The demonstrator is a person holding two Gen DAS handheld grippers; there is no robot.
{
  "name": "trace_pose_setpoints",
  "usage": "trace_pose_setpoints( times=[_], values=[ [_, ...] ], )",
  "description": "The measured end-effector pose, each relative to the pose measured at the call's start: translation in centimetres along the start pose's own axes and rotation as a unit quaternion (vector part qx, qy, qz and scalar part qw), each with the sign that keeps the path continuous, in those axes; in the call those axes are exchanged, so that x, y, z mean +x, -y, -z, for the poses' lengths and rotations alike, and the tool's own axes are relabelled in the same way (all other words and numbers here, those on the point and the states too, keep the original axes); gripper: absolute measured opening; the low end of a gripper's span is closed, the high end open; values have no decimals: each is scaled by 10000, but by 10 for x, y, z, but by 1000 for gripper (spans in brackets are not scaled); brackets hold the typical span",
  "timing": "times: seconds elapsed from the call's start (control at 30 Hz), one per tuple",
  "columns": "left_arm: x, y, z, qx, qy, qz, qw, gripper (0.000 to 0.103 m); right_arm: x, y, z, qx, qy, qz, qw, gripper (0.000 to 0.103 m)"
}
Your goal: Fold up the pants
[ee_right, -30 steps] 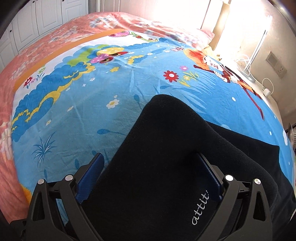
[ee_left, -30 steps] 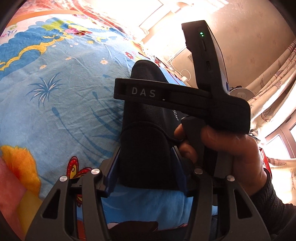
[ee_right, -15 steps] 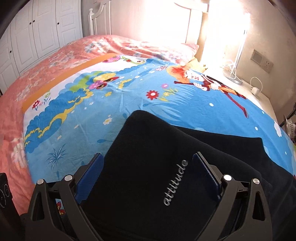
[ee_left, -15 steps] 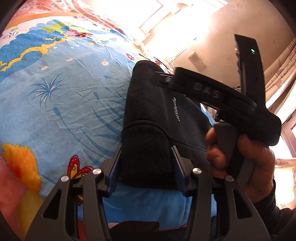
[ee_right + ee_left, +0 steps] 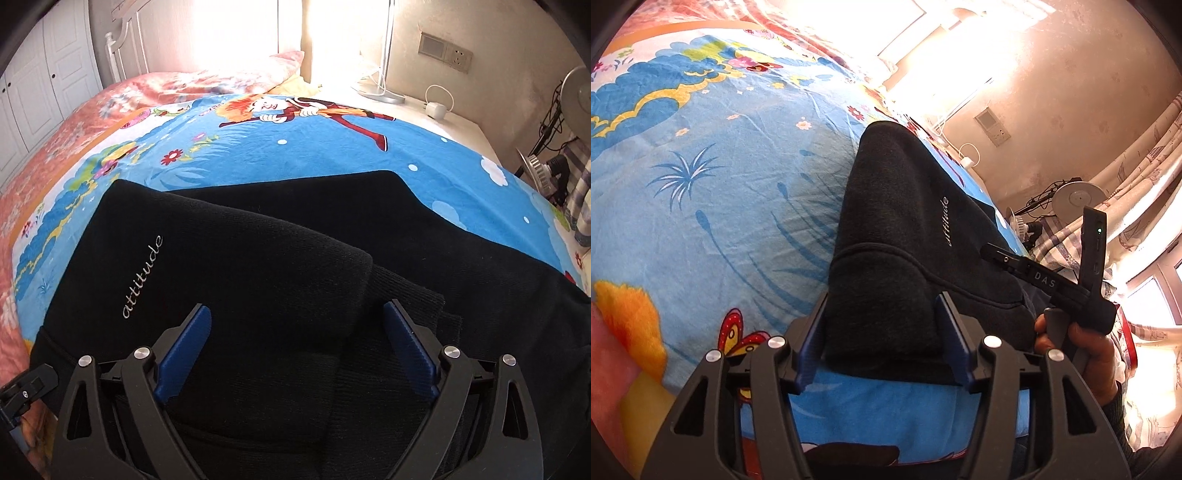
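Black pants [image 5: 901,229] with white "attitude" lettering lie folded on the bed; they also fill the right wrist view [image 5: 295,258]. My left gripper [image 5: 882,336] has its jaws apart, straddling the waistband corner of the pants near the bed's front edge. My right gripper [image 5: 295,339] is open, hovering over the folded top layer. It shows in the left wrist view [image 5: 1067,291] held in a hand at the right, beside the pants.
The bed sheet [image 5: 720,177] is bright blue with cartoon prints, pink quilt at the far side [image 5: 74,122]. A lamp base [image 5: 380,94], charger, wall sockets and a fan [image 5: 580,92] stand past the bed's right side. Curtains [image 5: 1137,155] hang at right.
The right gripper has swung away to the right and down, uncovering the pants' lettering. The folded top layer now lies flat. The left gripper has barely moved.
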State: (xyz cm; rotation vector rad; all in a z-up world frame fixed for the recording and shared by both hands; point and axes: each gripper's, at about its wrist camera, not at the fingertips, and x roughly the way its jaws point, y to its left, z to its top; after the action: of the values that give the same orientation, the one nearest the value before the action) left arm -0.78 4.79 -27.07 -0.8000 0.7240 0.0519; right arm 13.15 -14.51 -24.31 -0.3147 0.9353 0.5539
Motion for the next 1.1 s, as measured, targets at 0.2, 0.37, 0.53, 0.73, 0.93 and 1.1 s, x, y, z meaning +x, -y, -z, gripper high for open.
trace_pose_setpoints(
  times=[0.2, 0.37, 0.53, 0.73, 0.93, 1.1],
  values=[
    [0, 1, 1, 44, -59, -89, 9999, 51, 3, -5, 4, -166, 94, 192, 9996, 94],
    [-5, 0, 0, 2, 78, -205, 9998, 65, 5, -5, 6, -173, 100, 269, 9994, 97],
    [-2, 2, -1, 40, 80, -190, 9998, 64, 5, -5, 6, -156, 94, 267, 9995, 98],
    [-2, 5, 1, 14, 49, -211, 9998, 47, 4, -2, -1, -143, -218, 180, 9995, 99],
    [-10, 11, -1, -25, 184, -156, 9997, 39, -31, -50, -54, -262, -663, -940, 9930, 98],
    [-18, 33, -2, 204, 317, -345, 9987, 34, -14, -136, -95, -1111, -1761, -1368, 9685, 98]
  ],
)
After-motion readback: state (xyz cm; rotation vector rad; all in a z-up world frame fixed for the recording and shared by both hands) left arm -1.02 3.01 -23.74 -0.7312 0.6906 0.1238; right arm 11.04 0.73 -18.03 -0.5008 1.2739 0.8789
